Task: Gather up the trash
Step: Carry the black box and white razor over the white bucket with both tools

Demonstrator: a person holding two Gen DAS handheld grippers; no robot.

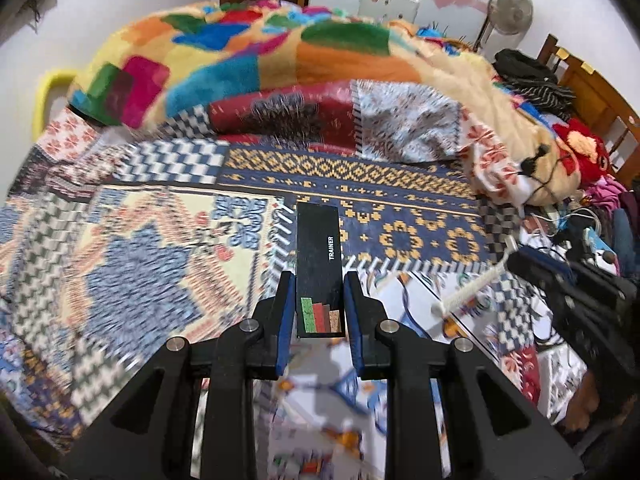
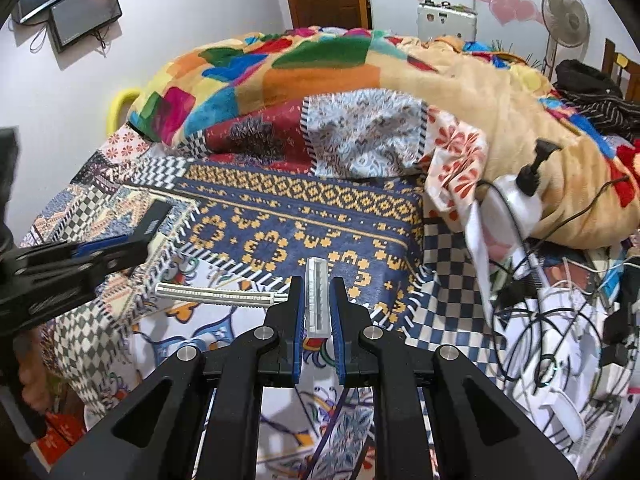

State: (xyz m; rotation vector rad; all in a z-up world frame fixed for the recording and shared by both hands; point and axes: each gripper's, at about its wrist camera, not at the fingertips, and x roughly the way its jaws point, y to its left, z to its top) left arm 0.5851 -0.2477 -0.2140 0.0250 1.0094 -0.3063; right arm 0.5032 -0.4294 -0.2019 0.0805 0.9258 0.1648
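The black box (image 1: 319,268) with the word TRAINER on it sits between the jaws of the left gripper (image 1: 319,280). The jaws are shut on its two long sides, near its bottom end, and most of the box sticks out toward 12 o'clock. It looks like it is held up above the patchwork bed cover (image 1: 160,248). In the right wrist view the box (image 2: 154,218) shows at 9 o'clock, poking out of the left gripper (image 2: 120,248).

The right gripper (image 2: 317,304) has its jaws shut on the head of a white razor (image 2: 317,296). The razor's handle sticks out sideways toward 9 o'clock. In the left wrist view the razor (image 1: 472,286) shows at 3 o'clock, near the right gripper (image 1: 520,262).

What could go wrong? The box is long and is only pinched at one end. A fast swing could make it tip or slide out and drop onto the bed. The left view is blurry, so I think that hand is moving fast.

The razor is thin and held only by its head. It could twist in the jaws and fall. Its long handle could also bump the left gripper, which is close by.

At 3 o'clock in the right view there are black cables (image 2: 532,304) and a white spray bottle (image 2: 516,208). The razor handle could catch on a cable if the hand goes that way.

No trash bin shows in either view, so I cannot tell where these things will go.
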